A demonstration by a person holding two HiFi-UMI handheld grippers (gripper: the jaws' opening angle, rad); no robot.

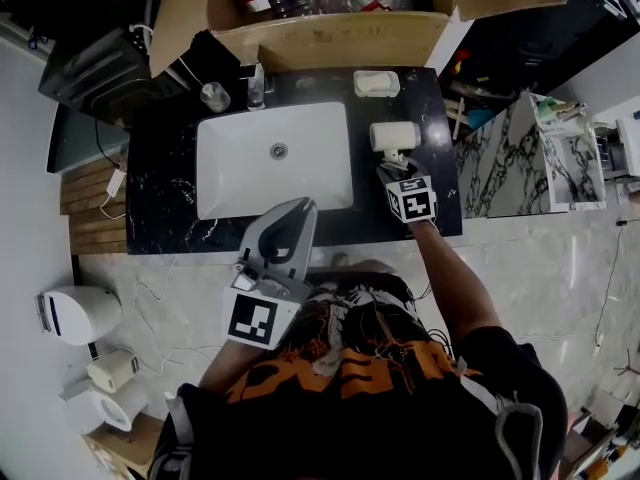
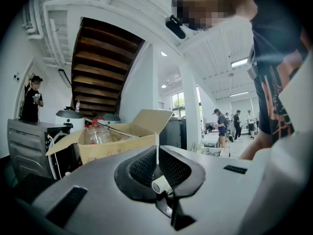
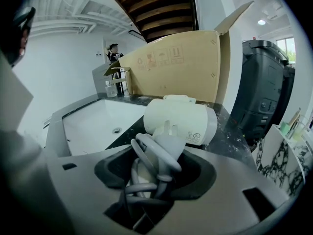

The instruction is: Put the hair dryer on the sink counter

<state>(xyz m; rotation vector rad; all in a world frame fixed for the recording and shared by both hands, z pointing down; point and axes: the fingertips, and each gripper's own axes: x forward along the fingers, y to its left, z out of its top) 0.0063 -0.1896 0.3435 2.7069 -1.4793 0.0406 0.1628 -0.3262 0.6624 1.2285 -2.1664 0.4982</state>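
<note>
The white hair dryer hangs over the black marble sink counter, just right of the white basin. My right gripper is shut on the dryer's handle, which has its grey cord wound around it. In the right gripper view the dryer's barrel lies crosswise just beyond the jaws. Whether the dryer touches the counter I cannot tell. My left gripper is held at the counter's front edge, pointing at the basin. Its jaws are shut with nothing in them.
A faucet and a small glass jar stand behind the basin. A soap dish sits at the back right. An open cardboard box with bottles rises behind the counter. A marble-patterned unit stands to the right.
</note>
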